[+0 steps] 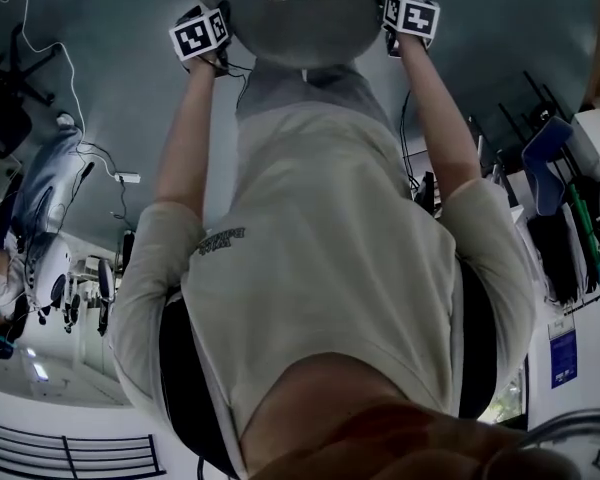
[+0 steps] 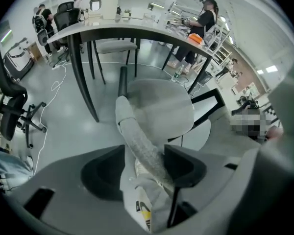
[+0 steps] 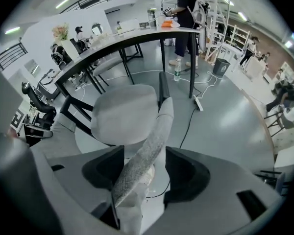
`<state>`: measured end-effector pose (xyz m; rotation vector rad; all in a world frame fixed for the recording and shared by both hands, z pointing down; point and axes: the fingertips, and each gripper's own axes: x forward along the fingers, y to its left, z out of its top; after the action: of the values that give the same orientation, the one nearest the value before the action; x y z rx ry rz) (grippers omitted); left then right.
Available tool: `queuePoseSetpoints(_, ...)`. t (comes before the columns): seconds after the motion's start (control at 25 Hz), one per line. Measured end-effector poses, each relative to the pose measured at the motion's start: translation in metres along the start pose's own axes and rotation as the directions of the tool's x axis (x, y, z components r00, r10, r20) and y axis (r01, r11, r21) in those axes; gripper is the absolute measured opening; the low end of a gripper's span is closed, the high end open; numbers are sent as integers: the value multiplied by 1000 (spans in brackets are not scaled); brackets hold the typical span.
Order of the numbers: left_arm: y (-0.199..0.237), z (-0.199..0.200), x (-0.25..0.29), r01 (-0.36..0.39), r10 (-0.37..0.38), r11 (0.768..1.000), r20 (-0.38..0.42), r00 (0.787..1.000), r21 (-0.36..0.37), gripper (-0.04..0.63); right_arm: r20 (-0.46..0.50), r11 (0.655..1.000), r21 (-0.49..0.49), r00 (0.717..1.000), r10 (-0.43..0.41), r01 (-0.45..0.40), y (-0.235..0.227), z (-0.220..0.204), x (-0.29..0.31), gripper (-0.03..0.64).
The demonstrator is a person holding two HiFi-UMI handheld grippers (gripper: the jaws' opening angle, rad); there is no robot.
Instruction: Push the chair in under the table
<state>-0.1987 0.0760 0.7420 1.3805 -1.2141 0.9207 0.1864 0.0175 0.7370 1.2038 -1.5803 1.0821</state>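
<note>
The left gripper (image 2: pixel 145 156) is standing with its jaws apart, astride the top edge of the chair's backrest (image 2: pixel 137 138) and not yet pressing on it. The right gripper (image 3: pixel 144 158) is waiting the same way, wide apart, at the other end of that backrest. Beyond the backrest the grey seat (image 2: pixel 159 106) seems to be lying mostly outside the table (image 2: pixel 137 32), which is standing further beyond. I am judging that the grasping step is in hand. The next move is calling for both claws to close on the backrest, then an even, straight push.
</note>
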Motion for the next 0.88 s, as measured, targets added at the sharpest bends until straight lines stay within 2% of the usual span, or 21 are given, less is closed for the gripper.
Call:
queuePoseSetpoints(0.16, -5, 1, 11, 18, -18, 1000, 11, 1000, -25, 241, -19, 998, 67, 1000, 13, -12, -3, -9, 11, 267)
queuePoseSetpoints(0.36, -5, 0, 25, 39, -36, 996, 36, 999, -83, 241, -55, 996, 86, 998, 39, -34, 0, -11, 24, 267)
queuePoseSetpoints(0.6, -5, 2, 41, 21, -16, 995, 47, 999, -100, 253, -98, 993, 70, 989, 106, -100, 5, -14, 39, 268)
queuePoseSetpoints(0.88, -10, 0, 46, 27, -24, 995, 34, 999, -93, 255, -140, 993, 30, 984, 114, -111, 3, -17, 45, 268)
